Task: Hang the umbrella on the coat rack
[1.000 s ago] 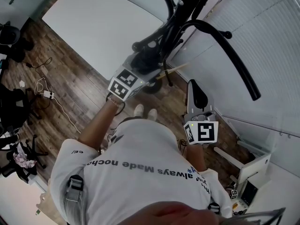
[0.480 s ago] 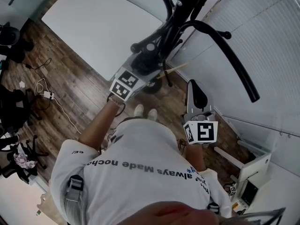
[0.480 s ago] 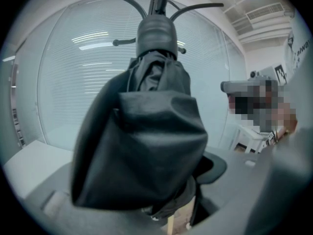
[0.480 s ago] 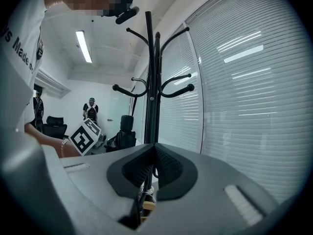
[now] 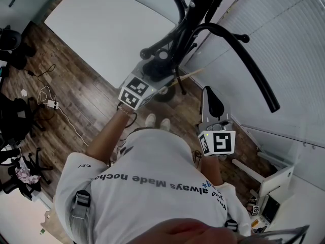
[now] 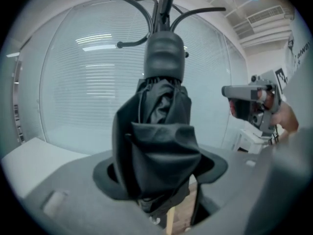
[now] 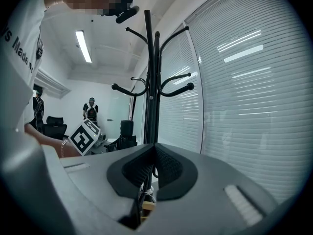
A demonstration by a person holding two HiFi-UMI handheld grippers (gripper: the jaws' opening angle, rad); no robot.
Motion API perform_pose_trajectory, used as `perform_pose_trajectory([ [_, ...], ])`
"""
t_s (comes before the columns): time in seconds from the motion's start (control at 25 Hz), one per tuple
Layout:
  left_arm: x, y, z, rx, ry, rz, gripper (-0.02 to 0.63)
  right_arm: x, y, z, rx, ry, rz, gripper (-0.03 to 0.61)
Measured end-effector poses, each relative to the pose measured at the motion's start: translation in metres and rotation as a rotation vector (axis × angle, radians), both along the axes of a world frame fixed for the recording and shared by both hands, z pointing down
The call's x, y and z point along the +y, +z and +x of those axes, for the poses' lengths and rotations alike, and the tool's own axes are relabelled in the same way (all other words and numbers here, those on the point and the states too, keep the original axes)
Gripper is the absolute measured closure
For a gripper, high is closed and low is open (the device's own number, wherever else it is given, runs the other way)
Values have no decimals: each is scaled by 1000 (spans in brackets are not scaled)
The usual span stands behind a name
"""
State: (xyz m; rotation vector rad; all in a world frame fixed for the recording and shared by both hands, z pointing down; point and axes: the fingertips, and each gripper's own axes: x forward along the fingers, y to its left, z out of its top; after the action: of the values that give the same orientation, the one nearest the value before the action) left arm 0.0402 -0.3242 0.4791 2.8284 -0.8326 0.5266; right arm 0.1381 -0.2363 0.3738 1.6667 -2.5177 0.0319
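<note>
Slatted blinds (image 7: 244, 92) are backing the corner where the work is happening. One folded black umbrella (image 6: 159, 141) is standing handle-up between the pads of the left gripper (image 6: 160, 177), close against the coat rack (image 7: 149, 72); whether it is already catching on a hook I cannot tell. Those jaws are spreading around it, probably to let it hang free. The right gripper (image 7: 155, 156) is idling nearby, pads pressed together on nothing, aimed at the pole. Counting: one umbrella, one rack, two grippers.
</note>
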Motion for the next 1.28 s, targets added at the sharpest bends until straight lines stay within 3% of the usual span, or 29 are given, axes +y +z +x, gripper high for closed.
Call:
perform_pose_trajectory([
  [0.48, 2, -28, -13, 73, -52, 58, 284, -4, -1, 0, -1, -2, 3, 577],
  [0.92, 13, -80, -48, 127, -152, 213, 291, -6, -4, -1, -1, -7, 11, 577],
  [1.08, 22, -95, -58, 149, -179, 239, 333, -6, -6, -2, 0, -10, 15, 577],
  [1.28, 29, -103, -76, 174, -226, 251, 436, -6, -6, -3, 4, -15, 19, 577],
])
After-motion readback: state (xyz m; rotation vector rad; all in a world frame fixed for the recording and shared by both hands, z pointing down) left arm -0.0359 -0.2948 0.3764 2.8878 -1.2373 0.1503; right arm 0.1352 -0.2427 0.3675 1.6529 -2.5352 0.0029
